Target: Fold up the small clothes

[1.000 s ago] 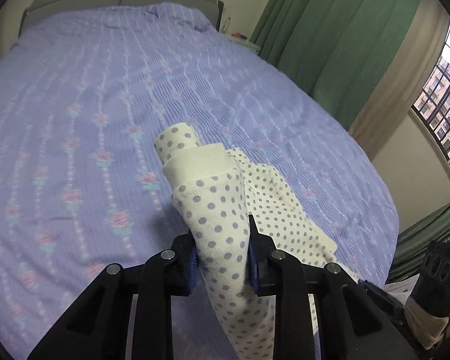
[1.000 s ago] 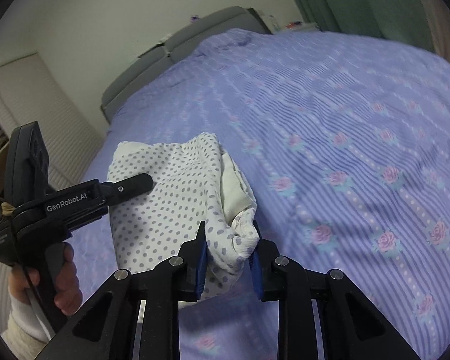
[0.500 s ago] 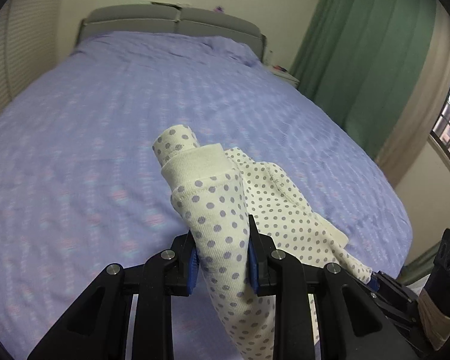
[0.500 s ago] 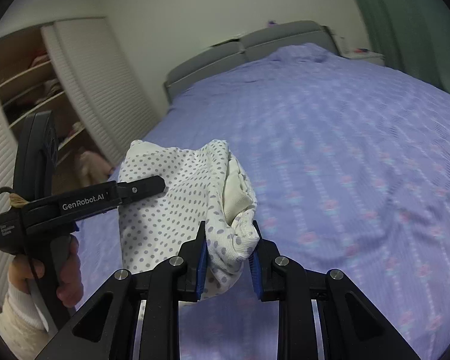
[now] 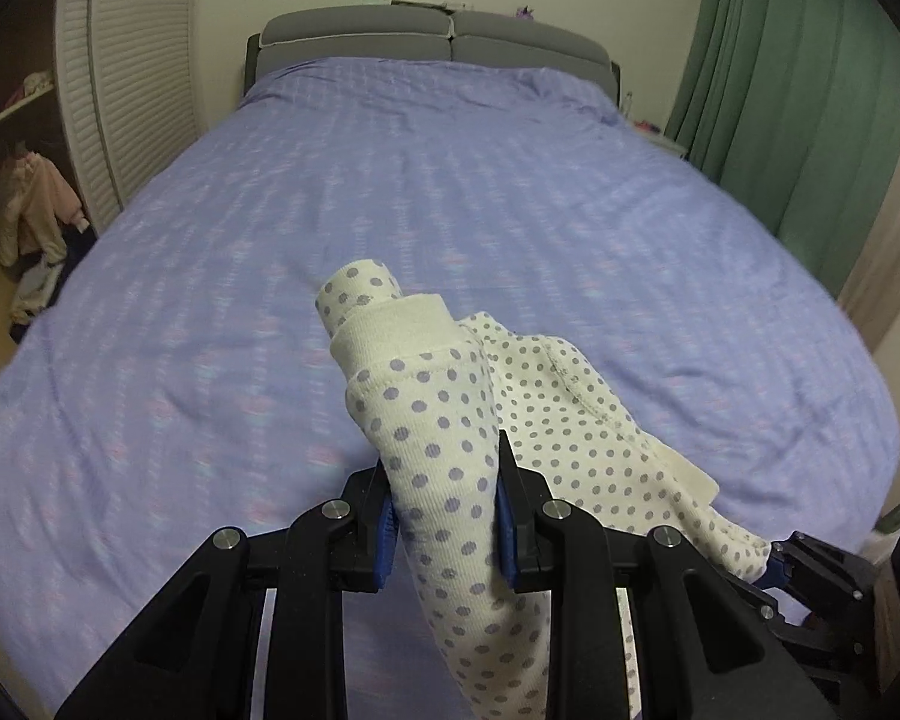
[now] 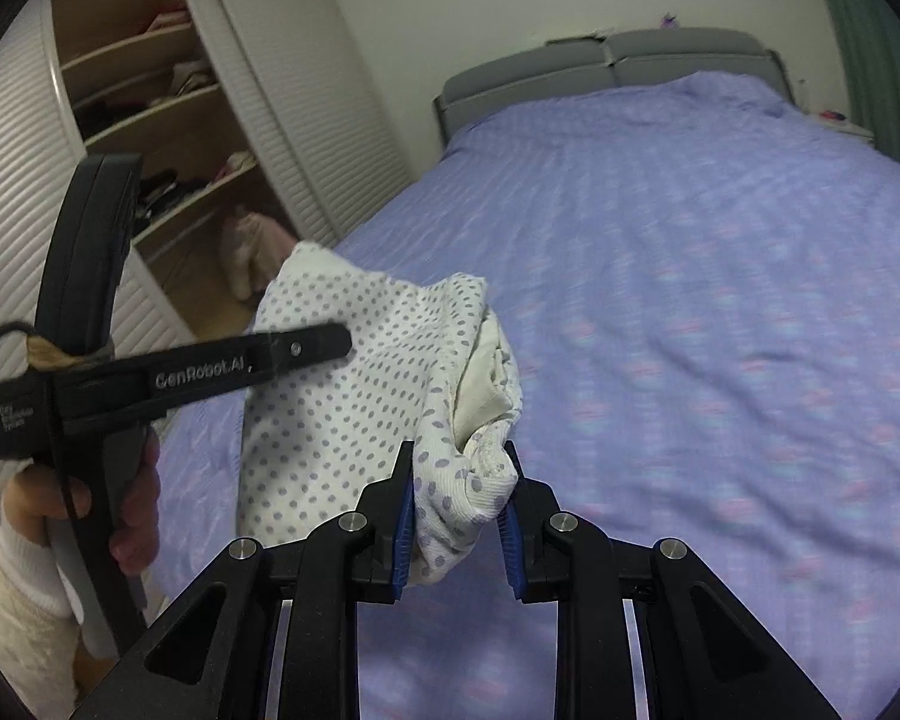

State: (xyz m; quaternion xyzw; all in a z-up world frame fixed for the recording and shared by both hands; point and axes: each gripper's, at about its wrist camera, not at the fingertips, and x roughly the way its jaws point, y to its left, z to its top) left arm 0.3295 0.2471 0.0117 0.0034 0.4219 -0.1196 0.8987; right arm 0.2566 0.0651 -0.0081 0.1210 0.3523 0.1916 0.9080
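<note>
Left wrist view: the spotted garment (image 5: 450, 420) is held aloft above the bed (image 5: 270, 240), a cuffed end being pinched between the nearly closed fingers of the left gripper (image 5: 447, 516). Right wrist view: another bunched part is clamped likewise in the right gripper (image 6: 459, 510). The carrying step is judged in hand; lowering and spreading upon the bed is called for next.

Right tool (image 6: 457, 501) pinches dotted garment (image 6: 354, 396) above bed (image 6: 720, 276).
</note>
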